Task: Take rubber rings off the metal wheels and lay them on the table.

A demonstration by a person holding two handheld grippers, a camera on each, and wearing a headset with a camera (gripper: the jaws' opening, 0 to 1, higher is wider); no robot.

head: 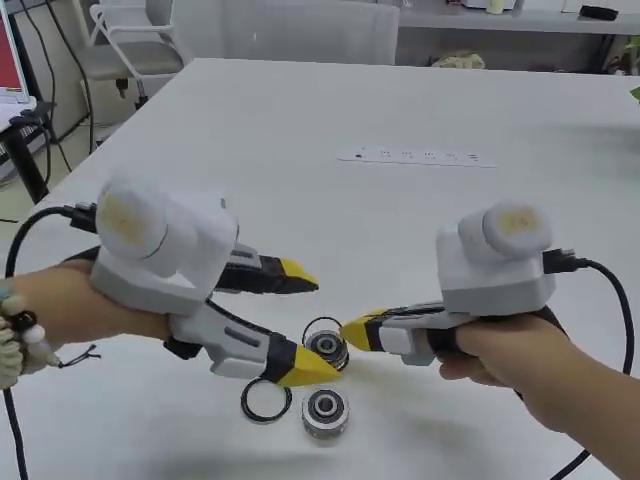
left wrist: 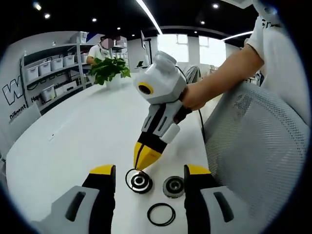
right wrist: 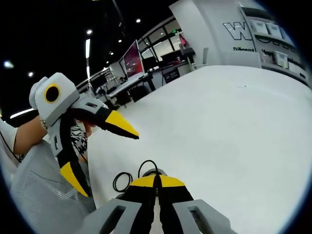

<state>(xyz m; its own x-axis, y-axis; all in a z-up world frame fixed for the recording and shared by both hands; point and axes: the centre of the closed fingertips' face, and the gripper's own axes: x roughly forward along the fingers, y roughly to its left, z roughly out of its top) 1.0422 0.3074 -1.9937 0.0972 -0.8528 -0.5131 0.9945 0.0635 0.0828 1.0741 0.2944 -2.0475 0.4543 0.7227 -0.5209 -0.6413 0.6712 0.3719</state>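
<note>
1. Step in hand: removal of the second ring. The right tongs [head: 350,330] are closed together and appear to pinch the fitted ring [head: 318,323] at the edge of the ringed wheel [head: 328,347]. The ring shows as a thin black loop partly raised over the far side of that wheel.
2. The left tongs [head: 328,327] stand wide apart and hold nothing. One jaw is above the ringed wheel and the other is just beside it, so the wheel sits between them.
3. A loose ring [head: 265,401] lies flat on the desk [head: 400,220], just beside the bare wheel [head: 325,411]. This wheel appears to carry no rubber.
4. Progress, as judged: one ring of two is off and laid down, and the other is part-way off.
5. Next move, as judged:
   - The left tongs should close on the ringed wheel to pin it.
   - The right tongs should then draw the ring up and over the rim.
   - The ring should be laid on the desk near the loose ring.
6. Risks:
   - The thin ring may slip from the closed tips.
   - An unpinned wheel may be dragged along or roll.
</note>
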